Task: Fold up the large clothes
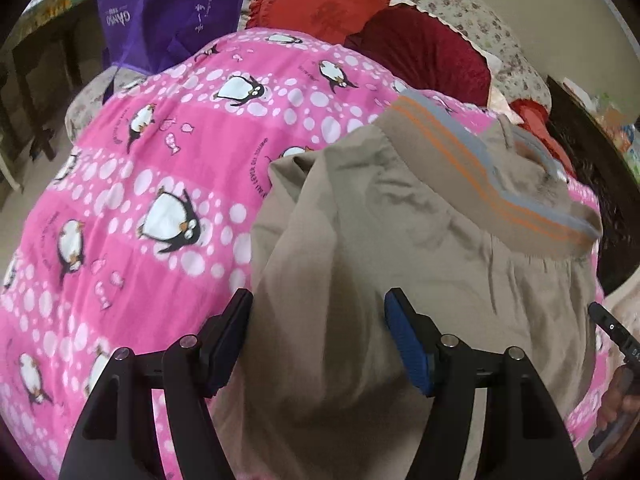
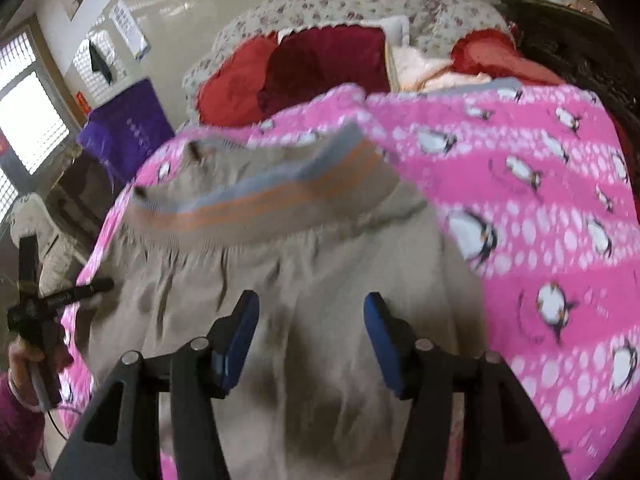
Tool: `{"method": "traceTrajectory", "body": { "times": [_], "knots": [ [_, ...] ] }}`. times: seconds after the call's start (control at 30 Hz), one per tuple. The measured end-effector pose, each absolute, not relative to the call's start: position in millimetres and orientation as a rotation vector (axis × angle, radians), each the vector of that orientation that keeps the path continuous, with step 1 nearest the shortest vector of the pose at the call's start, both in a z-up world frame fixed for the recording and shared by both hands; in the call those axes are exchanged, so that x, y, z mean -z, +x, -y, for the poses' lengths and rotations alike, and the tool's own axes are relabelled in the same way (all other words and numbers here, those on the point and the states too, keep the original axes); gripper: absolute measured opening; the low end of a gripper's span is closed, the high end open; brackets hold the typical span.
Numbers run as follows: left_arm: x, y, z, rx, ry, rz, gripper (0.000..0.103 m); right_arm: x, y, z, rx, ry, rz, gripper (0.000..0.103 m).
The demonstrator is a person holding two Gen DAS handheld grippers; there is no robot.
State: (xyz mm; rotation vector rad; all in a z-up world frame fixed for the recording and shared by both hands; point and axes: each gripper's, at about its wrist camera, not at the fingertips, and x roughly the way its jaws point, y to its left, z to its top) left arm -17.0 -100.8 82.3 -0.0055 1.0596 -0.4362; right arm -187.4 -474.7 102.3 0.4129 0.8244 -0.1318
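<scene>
1. While both tools hang spread over the cloth, best to settle the grasp first: left gripper (image 1: 319,332) wide apart, nothing between its pads, poised above the near part of the khaki garment (image 1: 400,248).
2. Garment lying on the pink penguin blanket (image 1: 132,184), striped ribbed hem band (image 1: 500,184) at the far end, rumpled folds on its left edge.
3. Right gripper (image 2: 311,336) likewise spread and holding nothing, above the same khaki cloth (image 2: 304,280), band (image 2: 260,196) beyond it.
4. To fold well: pinch a single layer at the near corners, one per gripper, keep the edge taut between them, carry it toward the band, lay it down flat before letting go.
5. Worth smoothing the bunched left fold first, or the crease will likely come out crooked.
6. Hard to make out: near edge of the garment hidden under the gripper frames in both views; sleeves not visible; possibly a jacket, though motion blur leaves that unsure.
7. Whether the pads touch the cloth or hang just above it: cannot tell.
</scene>
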Motion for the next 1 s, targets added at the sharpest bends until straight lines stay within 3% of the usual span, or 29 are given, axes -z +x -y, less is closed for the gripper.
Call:
{"method": "traceTrajectory", "body": {
  "times": [0.3, 0.47, 0.67, 0.83, 0.9, 0.97, 1.0],
  "knots": [
    [-53, -34, 102, 0.349, 0.198, -1.048, 0.057, -64, -201, 462, 0.365, 0.148, -0.943, 0.056],
    [-43, -29, 92, 0.34, 0.128, -1.093, 0.057, -60, -212, 491, 0.388, 0.345, -0.931, 0.056],
    [-52, -35, 88, 0.343, 0.143, -1.085, 0.057, -83, -253, 492, 0.367, 0.392, -0.905, 0.057],
    [-55, -42, 88, 0.352, 0.13, -1.087, 0.057, -78, -278, 486, 0.334, 0.443, -0.929, 0.071],
    [-55, -46, 90, 0.351, 0.132, -1.084, 0.057, -64, -279, 483, 0.331, 0.453, -0.967, 0.07],
    [-56, -49, 89, 0.353, 0.119, -1.09, 0.057, -50, -278, 478, 0.332, 0.449, -1.002, 0.054],
    [-57, -51, 88, 0.353, 0.109, -1.095, 0.057, -47, -278, 477, 0.321, 0.457, -0.992, 0.036]
  ]
}}
